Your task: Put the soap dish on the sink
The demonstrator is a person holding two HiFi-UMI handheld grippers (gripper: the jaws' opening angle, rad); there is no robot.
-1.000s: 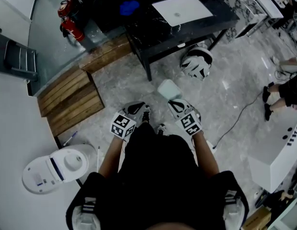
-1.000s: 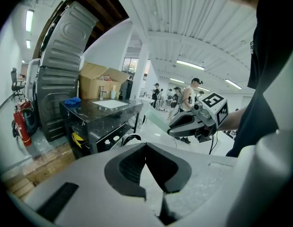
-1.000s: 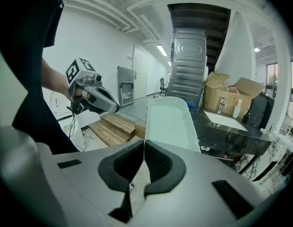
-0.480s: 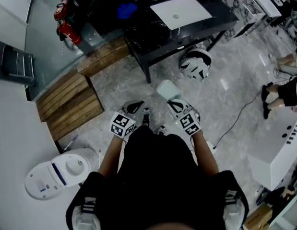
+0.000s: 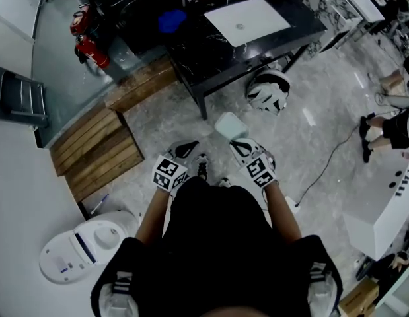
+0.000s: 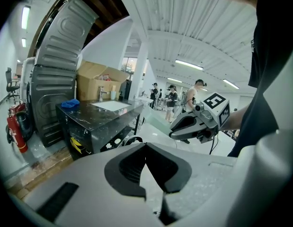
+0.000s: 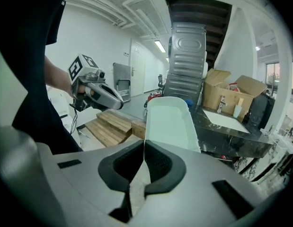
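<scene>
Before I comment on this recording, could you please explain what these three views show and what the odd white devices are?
There is no robot: a person holds a two-jaw gripper in each hand. The head view looks down from a camera on the person's head. The other two views come from cameras riding on the grippers, looking along their jaws. The right gripper is shut on the rim of a pale green soap dish. The left gripper is shut and empty. Ahead stands a black counter with a white sink set in it and a blue cloth on it. The dish is not on the sink yet.
</scene>
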